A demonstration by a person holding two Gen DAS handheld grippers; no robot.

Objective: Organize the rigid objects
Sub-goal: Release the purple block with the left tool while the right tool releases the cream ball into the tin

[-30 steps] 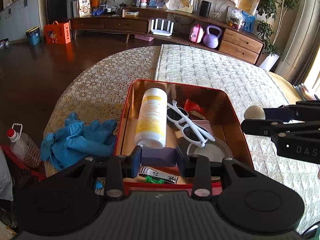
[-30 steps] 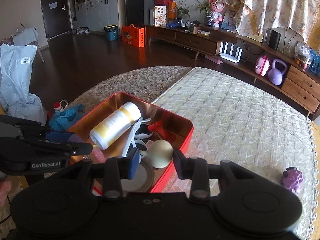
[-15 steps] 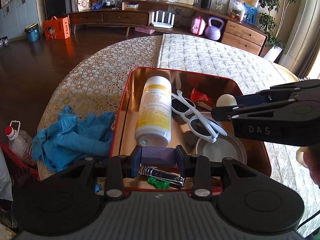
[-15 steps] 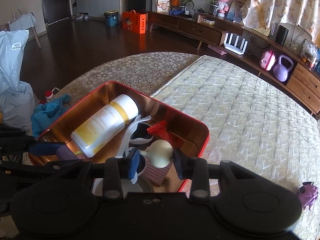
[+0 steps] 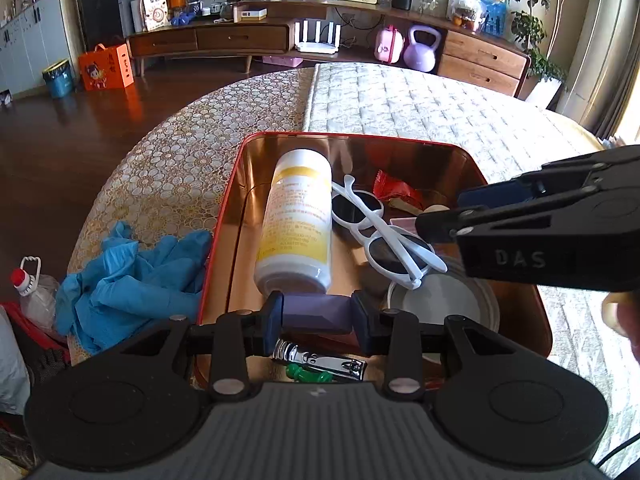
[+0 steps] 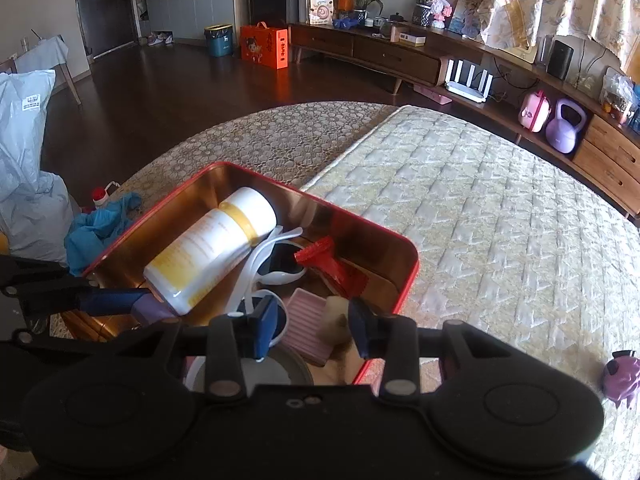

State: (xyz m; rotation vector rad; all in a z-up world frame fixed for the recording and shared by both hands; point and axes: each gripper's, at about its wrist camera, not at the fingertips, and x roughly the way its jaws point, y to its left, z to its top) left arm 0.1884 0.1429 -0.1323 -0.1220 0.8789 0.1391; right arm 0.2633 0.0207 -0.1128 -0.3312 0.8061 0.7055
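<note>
A red tin box with a gold inside lies on the table. It holds a white bottle with a yellow label, white sunglasses, a red wrapper, a nail clipper, a green pin and a round white disc. My left gripper is shut on a purple block over the box's near end. My right gripper hangs over the box with its jaws opening. A small cream piece rests between them on a pink striped pad, beside the right finger.
Blue gloves lie left of the box, near a plastic bottle with a red cap. A quilted mat covers the table's right part, with a purple toy on it. A thumb shows under the right gripper.
The right gripper came in over the box and sank. Its jaws parted and the cream piece now lies on the pink pad. The left gripper still grips the purple block.
</note>
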